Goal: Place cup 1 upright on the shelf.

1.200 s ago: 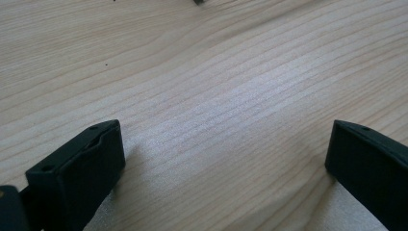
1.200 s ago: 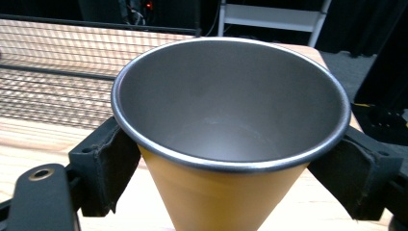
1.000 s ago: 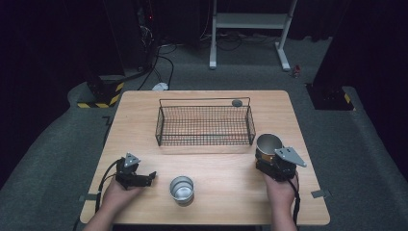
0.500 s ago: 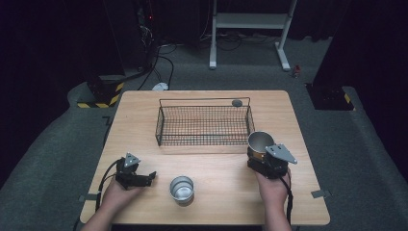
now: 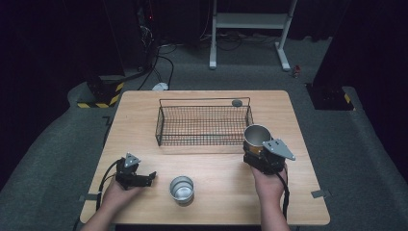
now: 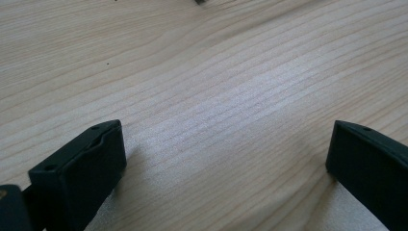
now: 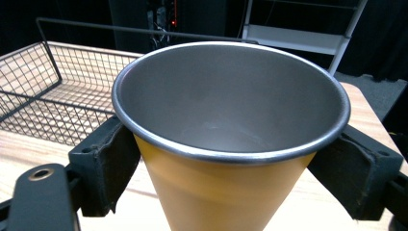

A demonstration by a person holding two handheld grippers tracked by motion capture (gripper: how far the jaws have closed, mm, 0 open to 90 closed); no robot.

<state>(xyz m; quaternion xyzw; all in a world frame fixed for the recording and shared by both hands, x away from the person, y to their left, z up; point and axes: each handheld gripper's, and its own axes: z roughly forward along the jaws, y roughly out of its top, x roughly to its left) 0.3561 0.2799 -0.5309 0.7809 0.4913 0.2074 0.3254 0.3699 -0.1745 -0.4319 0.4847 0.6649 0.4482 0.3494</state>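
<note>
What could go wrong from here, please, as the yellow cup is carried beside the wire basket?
The right hand-held gripper clamps the tapered yellow metal cup just under its rim, so it might slip downward. The cup sits close to the black wire basket, whose corner it could clip.

Wire basket [image 5: 204, 124]: ahead and left of the right gripper [image 5: 255, 155], which holds a cup [image 5: 256, 137]. Second cup [image 5: 182, 188]: on the table [image 5: 298, 192], between both grippers, just right of the left gripper [image 5: 150, 178].
</note>
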